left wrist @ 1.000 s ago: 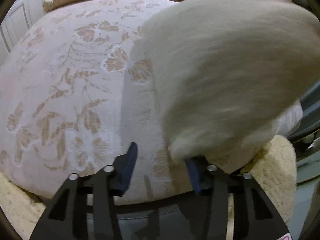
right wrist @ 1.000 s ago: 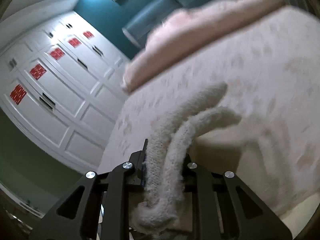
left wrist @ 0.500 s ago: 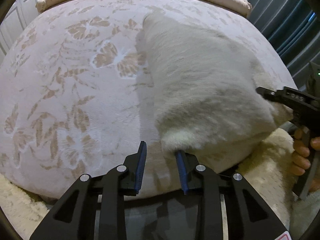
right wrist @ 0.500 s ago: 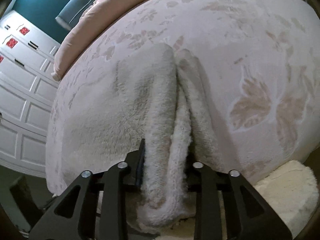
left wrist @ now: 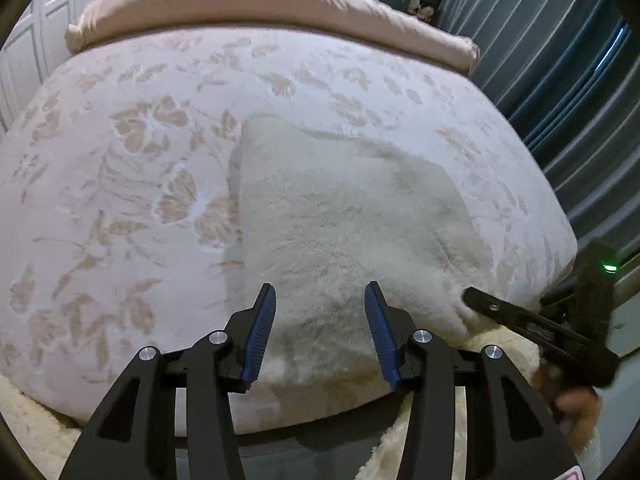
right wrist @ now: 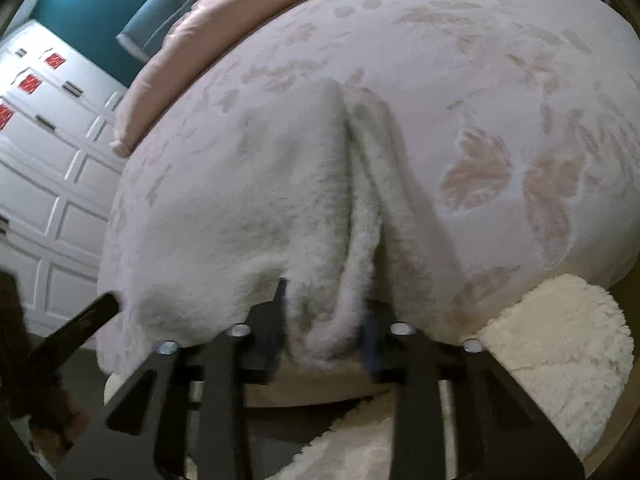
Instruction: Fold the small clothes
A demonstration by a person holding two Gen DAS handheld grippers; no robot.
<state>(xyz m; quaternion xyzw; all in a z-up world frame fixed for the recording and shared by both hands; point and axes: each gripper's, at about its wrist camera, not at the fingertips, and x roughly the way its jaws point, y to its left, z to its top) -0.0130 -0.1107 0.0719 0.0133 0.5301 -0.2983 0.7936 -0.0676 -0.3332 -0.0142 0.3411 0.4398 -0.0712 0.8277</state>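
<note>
A fluffy white garment [left wrist: 340, 216] lies spread on the pale floral bedspread [left wrist: 120, 200], its near edge at the bed's front. Just above that edge my left gripper [left wrist: 320, 308] is open and its jaws are opening. Its blue pads [left wrist: 260, 328] hold nothing. The garment's right front corner is bunched in folds [right wrist: 332, 280] between the fingers of my right gripper [right wrist: 324, 316]. Its jaws are closing and press on the cloth. In the left wrist view the right gripper [left wrist: 476, 300] reaches in from the right. One left finger [right wrist: 100, 306] shows at the lower left of the right wrist view.
A rolled pink duvet [left wrist: 260, 4] lies across the far end of the bed. A cream shaggy rug [right wrist: 560, 340] covers the floor by the bed's front edge. White wardrobe doors [right wrist: 48, 160] stand to the left, and grey-blue curtains [left wrist: 560, 80] hang to the right. A hand [left wrist: 576, 404] holds the right gripper.
The garment came down from the air and now lies flat on the bed. My left gripper let go of it, drew back and up, and widened. My right gripper sank with the corner.
</note>
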